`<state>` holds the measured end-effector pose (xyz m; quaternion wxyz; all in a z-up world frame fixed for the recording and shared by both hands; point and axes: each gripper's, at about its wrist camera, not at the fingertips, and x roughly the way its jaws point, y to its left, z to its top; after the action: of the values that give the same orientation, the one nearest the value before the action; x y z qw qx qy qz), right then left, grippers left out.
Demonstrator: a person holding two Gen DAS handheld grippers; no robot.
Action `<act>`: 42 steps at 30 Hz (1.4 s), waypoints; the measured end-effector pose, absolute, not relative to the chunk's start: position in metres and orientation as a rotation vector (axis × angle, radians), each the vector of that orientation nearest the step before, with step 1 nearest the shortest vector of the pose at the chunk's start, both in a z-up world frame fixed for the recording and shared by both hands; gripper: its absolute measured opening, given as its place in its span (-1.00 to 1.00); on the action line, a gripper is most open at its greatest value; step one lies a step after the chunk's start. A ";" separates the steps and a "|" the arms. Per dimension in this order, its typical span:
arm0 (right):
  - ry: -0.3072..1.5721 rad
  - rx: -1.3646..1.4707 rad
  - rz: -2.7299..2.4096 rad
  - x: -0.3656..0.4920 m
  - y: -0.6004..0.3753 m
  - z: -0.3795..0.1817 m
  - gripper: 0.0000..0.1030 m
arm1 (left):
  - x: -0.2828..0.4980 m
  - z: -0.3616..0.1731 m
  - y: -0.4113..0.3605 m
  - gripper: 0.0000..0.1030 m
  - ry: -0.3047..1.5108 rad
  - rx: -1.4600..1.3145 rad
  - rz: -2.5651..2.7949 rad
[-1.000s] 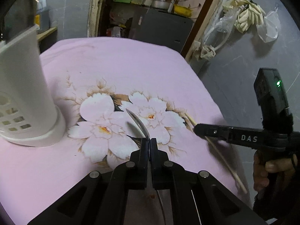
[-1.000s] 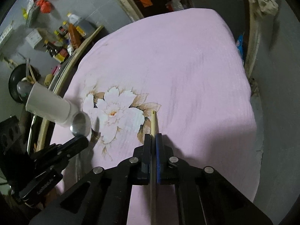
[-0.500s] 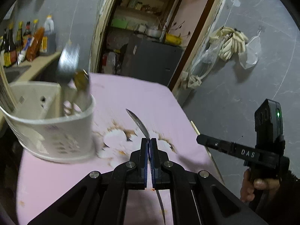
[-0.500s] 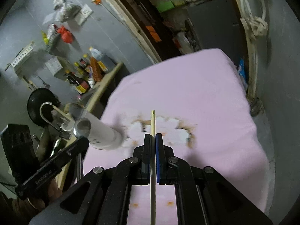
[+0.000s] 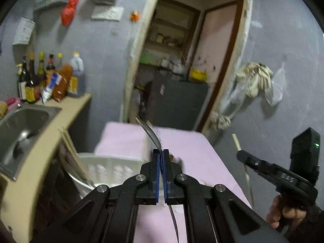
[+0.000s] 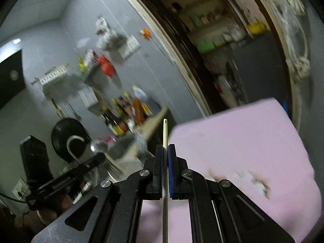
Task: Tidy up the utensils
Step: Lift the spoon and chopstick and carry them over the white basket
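a: what's the left gripper [image 5: 161, 158] got?
b: its jaws pinch a metal spoon [image 5: 149, 132], raised just above the white utensil holder [image 5: 105, 169].
a: and the right gripper [image 6: 166, 158]?
b: clamped on a chopstick [image 6: 165, 133], right of the holder, over the pink tablecloth [image 6: 232, 141].
a: beyond the holder?
b: a steel sink [image 5: 22, 125], then sauce bottles [image 5: 40, 79].

Thin curved metal utensil handle [image 5: 149, 132], tip raised, above white perforated plastic utensil holder [image 5: 113, 169]; pale wooden chopstick [image 6: 165, 135], upright, lifted.
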<state>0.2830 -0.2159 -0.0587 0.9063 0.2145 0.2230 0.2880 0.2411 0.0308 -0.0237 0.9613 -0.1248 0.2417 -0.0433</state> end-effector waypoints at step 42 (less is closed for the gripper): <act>0.042 0.469 0.443 0.315 -0.109 -0.073 -0.92 | 0.272 -0.064 0.084 -0.94 0.090 -0.207 0.143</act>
<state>0.3148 -0.1086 -0.0726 0.9482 0.2304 0.0208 0.2178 0.2717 0.0842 -0.0643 0.9911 -0.1034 0.0449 0.0715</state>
